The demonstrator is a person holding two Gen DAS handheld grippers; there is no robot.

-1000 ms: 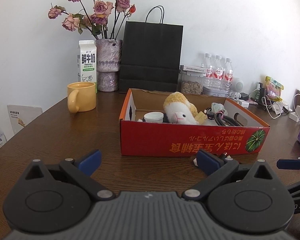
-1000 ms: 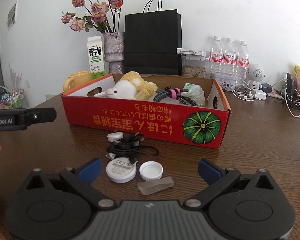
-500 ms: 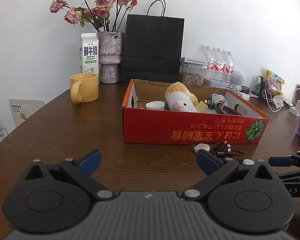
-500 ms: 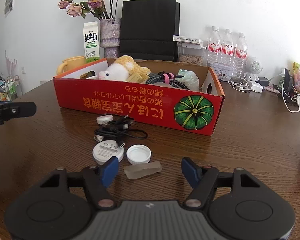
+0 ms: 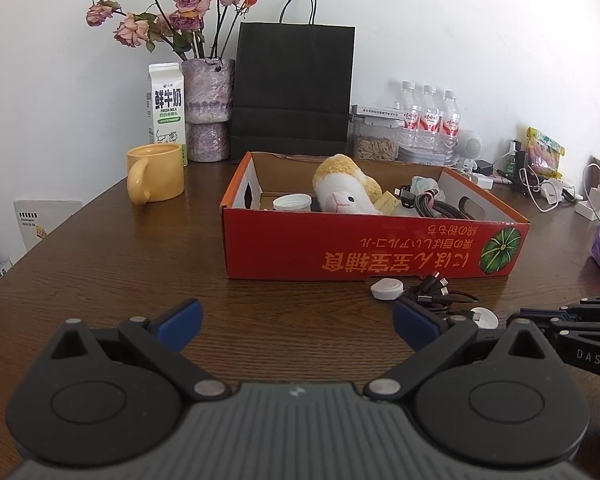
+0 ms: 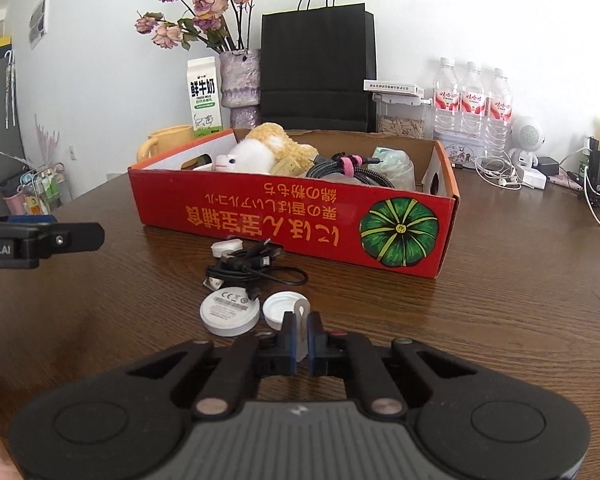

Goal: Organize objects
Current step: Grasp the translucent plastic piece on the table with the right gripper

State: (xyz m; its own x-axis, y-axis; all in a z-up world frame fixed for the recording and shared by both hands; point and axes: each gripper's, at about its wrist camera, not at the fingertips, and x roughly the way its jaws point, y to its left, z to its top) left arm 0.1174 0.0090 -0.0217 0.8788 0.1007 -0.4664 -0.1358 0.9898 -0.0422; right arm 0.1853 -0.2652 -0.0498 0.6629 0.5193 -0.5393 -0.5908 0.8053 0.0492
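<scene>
With the right tongs (image 6: pixel 301 336) just pinched shut on the translucent strip (image 6: pixel 301 310) at lower centre and the left tongs (image 5: pixel 296 316) spread idle, pickup is under way; next comes lifting it into the red box (image 6: pixel 292 220).

The milk carton (image 5: pixel 166 106) by the counter's far edge reads "鲜牛奶" and "FRESH MILK". The left gripper (image 6: pixel 40 240) shows "obot.AI"; the right gripper (image 5: pixel 580 332) shows "DAS".

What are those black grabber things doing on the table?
A person is tidying small things into the red box. The right gripper has just closed on a small clear piece beside a white cap and a white puck. The left gripper is open, holding nothing. A black cable lies outside the box; a plush toy is inside.
</scene>
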